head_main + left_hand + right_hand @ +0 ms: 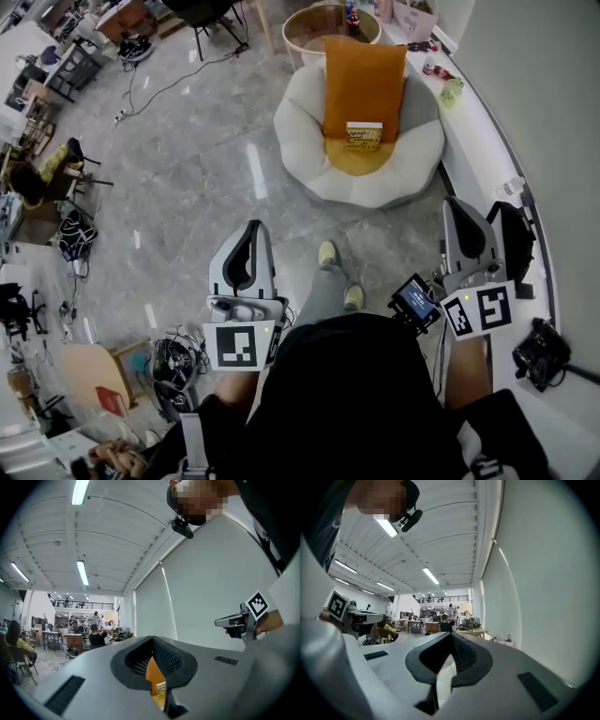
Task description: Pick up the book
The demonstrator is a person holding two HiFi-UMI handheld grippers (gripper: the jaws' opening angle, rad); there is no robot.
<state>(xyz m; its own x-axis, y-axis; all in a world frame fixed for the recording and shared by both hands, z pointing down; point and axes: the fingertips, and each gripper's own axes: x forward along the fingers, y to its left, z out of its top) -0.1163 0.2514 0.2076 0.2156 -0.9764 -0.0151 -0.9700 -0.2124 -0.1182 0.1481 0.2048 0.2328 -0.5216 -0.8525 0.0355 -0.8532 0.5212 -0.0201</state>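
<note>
A small yellow book [364,135] stands against an orange cushion [364,80] on a white beanbag chair [305,141], a few steps ahead of me. Both grippers are held level at waist height, well short of the chair. My left gripper [253,226] has its jaws together and holds nothing. In the left gripper view the book [161,689] and the cushion [153,674] show through the notch below the left gripper's [153,639] tips. My right gripper [457,202] is shut and empty too. The right gripper view shows the right gripper [451,635] aimed at pale floor and the wall.
A round table [302,28] stands behind the chair. A white ledge [480,117] with small items runs along the right wall. Cables and bags [173,366] lie on the floor at lower left, and a black bag [539,352] sits at right. My shoes [328,255] stand on grey floor.
</note>
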